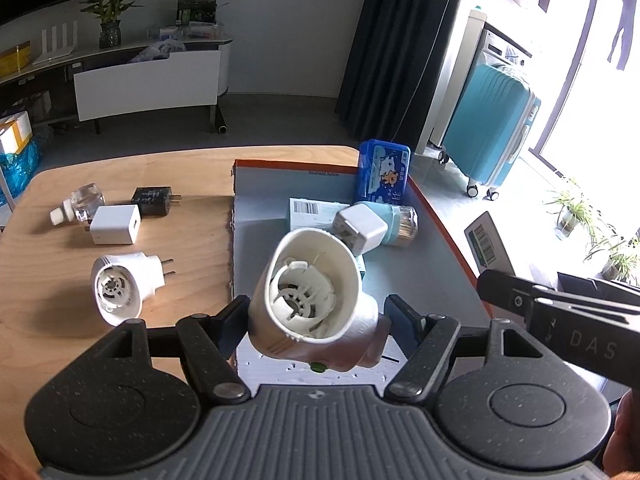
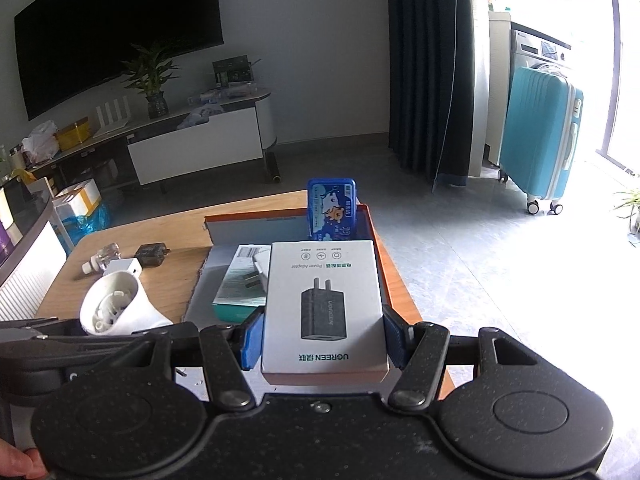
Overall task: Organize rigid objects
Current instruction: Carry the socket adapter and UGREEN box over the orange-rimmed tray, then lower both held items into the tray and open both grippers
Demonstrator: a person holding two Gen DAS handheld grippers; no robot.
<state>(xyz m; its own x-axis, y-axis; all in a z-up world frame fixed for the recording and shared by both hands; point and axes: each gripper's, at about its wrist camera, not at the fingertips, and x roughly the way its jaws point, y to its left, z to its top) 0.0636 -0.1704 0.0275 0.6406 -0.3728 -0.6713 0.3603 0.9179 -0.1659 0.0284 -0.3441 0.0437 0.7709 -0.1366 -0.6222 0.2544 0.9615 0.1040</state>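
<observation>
My left gripper [image 1: 316, 320] is shut on a white plug-in vaporizer [image 1: 312, 288] and holds it above the near end of the orange-rimmed cardboard box [image 1: 436, 220]. My right gripper [image 2: 322, 340] is shut on a white UGREEN adapter box [image 2: 324, 304] and holds it over the same cardboard box [image 2: 374, 224]. In the box lie a blue tin [image 1: 382, 176], a white charger cube [image 1: 360, 228], a teal bottle [image 1: 400, 224] and a teal carton [image 1: 312, 212]. On the wooden table [image 1: 60, 272] lie a second white vaporizer [image 1: 120, 286], a white charger [image 1: 116, 225], a black charger [image 1: 154, 201] and a clear bottle [image 1: 82, 202].
The table's right edge drops to a grey floor. A teal suitcase [image 2: 540, 144] stands at the far right by the window. A TV stand [image 2: 192, 144] and dark curtain [image 2: 428, 64] are behind the table. The right gripper's body [image 1: 560, 320] is close beside the left one.
</observation>
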